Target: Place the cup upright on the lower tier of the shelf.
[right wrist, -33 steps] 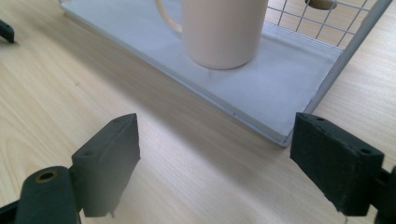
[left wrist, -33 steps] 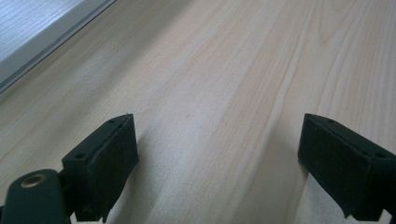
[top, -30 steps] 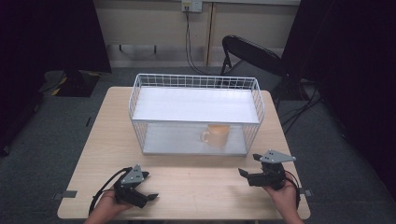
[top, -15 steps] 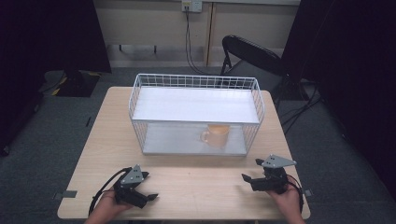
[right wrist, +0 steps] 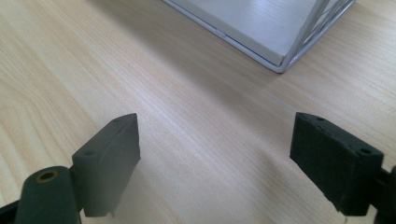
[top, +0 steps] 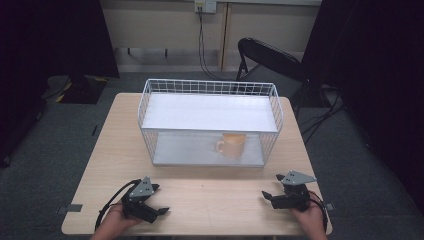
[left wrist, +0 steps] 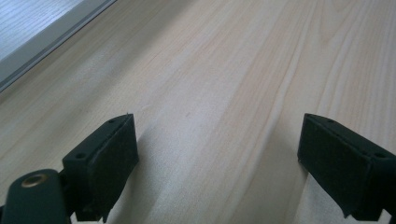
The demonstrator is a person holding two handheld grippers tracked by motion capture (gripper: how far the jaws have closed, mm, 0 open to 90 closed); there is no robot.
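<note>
A white wire basket (top: 210, 86) with a white shelf stands in the middle of the wooden table (top: 120, 150). An orange mug (top: 231, 144) sits inside it on the lower level, toward the right front. My left gripper (top: 162, 212) rests at the table's front left, open, with bare wood between its pads (left wrist: 112, 154). At the front right my right gripper (top: 266, 195) is open too, with nothing between its pads (right wrist: 109, 158). In the right gripper view the basket's corner (right wrist: 285, 60) lies ahead.
A black folding chair (top: 270, 57) stands behind the table at the right. A cable hangs from a wall outlet (top: 205, 6) at the back. Grey carpet surrounds the table. Bare wood stretches between the two grippers.
My right gripper has drawn back toward the table's front edge. The left gripper has stayed in place.
</note>
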